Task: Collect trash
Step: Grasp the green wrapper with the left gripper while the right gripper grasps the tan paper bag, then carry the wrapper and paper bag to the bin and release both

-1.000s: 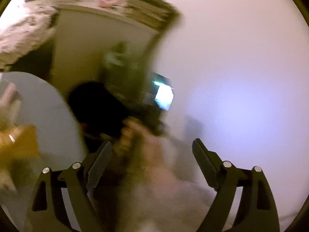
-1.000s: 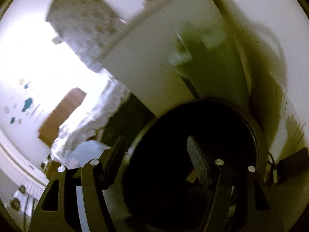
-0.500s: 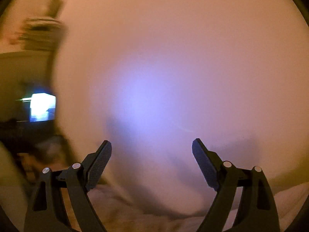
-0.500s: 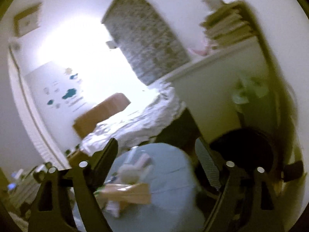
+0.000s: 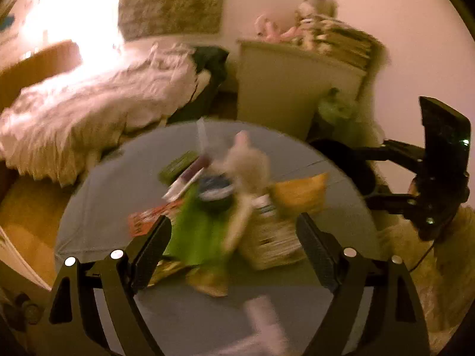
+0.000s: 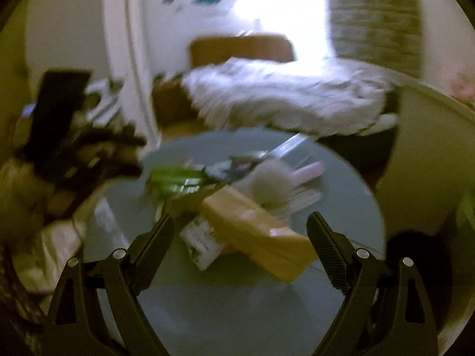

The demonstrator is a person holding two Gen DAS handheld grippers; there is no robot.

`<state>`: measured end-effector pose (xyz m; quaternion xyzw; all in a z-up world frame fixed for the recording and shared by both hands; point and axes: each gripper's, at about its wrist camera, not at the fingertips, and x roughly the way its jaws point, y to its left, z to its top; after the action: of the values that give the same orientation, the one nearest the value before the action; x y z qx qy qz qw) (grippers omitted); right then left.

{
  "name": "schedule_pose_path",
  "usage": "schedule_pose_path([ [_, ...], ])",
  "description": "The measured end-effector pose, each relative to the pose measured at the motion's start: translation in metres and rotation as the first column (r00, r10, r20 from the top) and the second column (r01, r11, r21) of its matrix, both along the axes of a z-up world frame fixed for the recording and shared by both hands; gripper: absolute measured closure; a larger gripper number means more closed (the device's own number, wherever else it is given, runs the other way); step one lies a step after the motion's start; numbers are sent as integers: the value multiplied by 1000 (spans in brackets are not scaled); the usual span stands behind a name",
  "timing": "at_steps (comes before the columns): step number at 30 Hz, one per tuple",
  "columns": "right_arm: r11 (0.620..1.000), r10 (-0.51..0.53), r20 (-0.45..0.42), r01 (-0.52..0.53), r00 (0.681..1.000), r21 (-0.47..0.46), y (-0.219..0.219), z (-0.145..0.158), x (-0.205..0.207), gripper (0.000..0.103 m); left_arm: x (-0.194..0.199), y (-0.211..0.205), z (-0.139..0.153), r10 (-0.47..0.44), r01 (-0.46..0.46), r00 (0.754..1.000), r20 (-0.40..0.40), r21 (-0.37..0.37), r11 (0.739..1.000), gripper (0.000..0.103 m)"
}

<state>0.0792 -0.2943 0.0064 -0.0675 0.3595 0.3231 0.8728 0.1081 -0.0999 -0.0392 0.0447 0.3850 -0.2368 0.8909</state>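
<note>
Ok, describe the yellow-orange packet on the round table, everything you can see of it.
The yellow-orange packet is a long, flat, block-like pack, seemingly paper or thin card, though blur hides any print. It lies tilted on the pile of litter on the round blue-grey table, its lower end toward the right wrist camera, resting over a white printed wrapper and against a fluffy pale toy. In the left wrist view it shows at the pile's right side. No fingers touch it.
</note>
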Motion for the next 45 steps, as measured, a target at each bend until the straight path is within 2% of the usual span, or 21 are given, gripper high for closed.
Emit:
schedule_pose_path([
  [2, 999, 31, -35, -32, 999, -25, 11, -7, 12, 14, 21, 7, -14, 7, -7, 999, -43, 0, 1000, 18],
  [8, 983, 114, -99, -127, 988, -135, 29, -33, 42, 16, 47, 35, -47, 15, -23, 987, -159, -54, 998, 18],
  [10, 975, 127, -126, -147, 984, -167, 32, -40, 50, 20, 39, 38, -51, 20, -36, 980, -197, -81, 996, 20],
  [11, 973, 129, -135, -151, 983, -174, 34, -43, 53, 21, 36, 45, -55, 16, -38, 976, -219, -96, 995, 32],
  [12, 971, 132, -148, -158, 980, -180, 35, -46, 57, 25, 40, 44, -59, 10, -36, 971, -239, -106, 994, 38],
  [13, 968, 135, -162, -165, 977, -188, 36, -49, 59, 37, 36, 45, -56, 15, -39, 974, -225, -99, 994, 44],
  [14, 967, 138, -167, -169, 976, -191, 36, -51, 60, 37, 39, 43, -57, 14, -35, 973, -228, -90, 995, 53],
  [15, 967, 141, -167, -172, 976, -188, 37, -52, 60, 38, 29, 46, -53, 11, -33, 973, -229, -91, 995, 58],
  [17, 970, 142, -163, -170, 976, -176, 38, -53, 59, 45, 29, 45, -53, 20, -42, 971, -239, -85, 995, 76],
  [19, 975, 132, -151, -156, 980, -160, 38, -51, 58, 49, 23, 46, -54, 16, -38, 968, -250, -80, 996, 87],
  [24, 996, 67, -109, -74, 992, -59, 20, -36, 49, 58, 3, 46, -45, 52, -66, 980, -194, -70, 995, 92],
  [28, 996, -18, -57, 23, 998, 87, -6, -14, 37, 59, -12, 57, -21, 129, -140, 985, -115, -100, 985, 92],
  [32, 956, -118, -28, 121, 993, 266, -36, 4, 25, 60, -24, 61, 11, 180, -183, 983, -33, -159, 970, 92],
  [36, 884, -248, -27, 238, 968, 402, -72, 15, 20, 60, -27, 38, 38, 143, -136, 990, 19, -212, 968, 92],
  [40, 763, -413, -52, 377, 909, 525, -128, 21, 16, 60, -21, -7, 56, 68, -53, 996, 48, -268, 962, 92],
  [45, 628, -572, -103, 515, 814, 584, -194, 12, 6, 60, -9, -87, 58, -45, 61, 997, 59, -309, 949, 92],
])
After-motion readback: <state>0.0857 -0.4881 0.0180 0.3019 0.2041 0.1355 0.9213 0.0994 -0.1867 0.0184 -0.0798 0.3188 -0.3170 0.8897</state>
